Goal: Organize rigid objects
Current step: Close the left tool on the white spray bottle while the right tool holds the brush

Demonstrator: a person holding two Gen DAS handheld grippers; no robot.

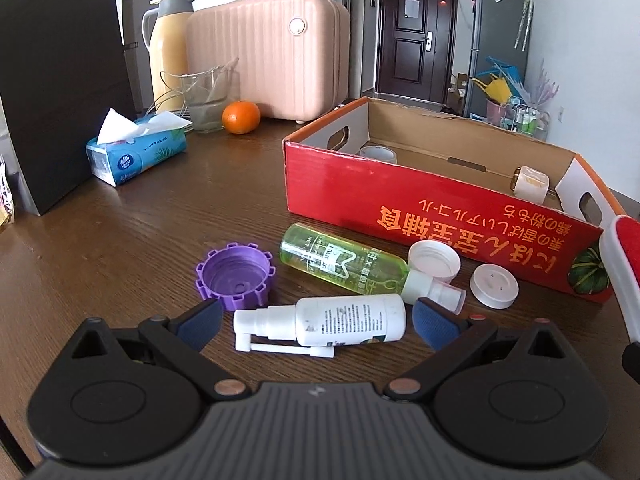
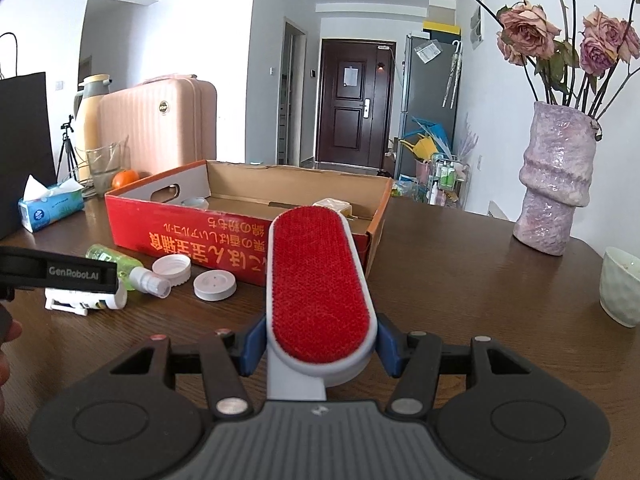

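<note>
right claw (image 2: pixel 320 350) clamping oblong red-bristled lint brush (image 2: pixel 318 280), glossy cardboard box (image 2: pixel 200 232)

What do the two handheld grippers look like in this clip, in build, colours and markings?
Both match. The left gripper and right gripper each have a ribbed dark grey body with a small pale logo, black linkage arms joined by copper-coloured rivets, round black side housings, and blue textured pads on the jaws. In the right wrist view, the left gripper's black side bears white "GenRobot.AI" lettering. No cables or sleeves show.
</note>
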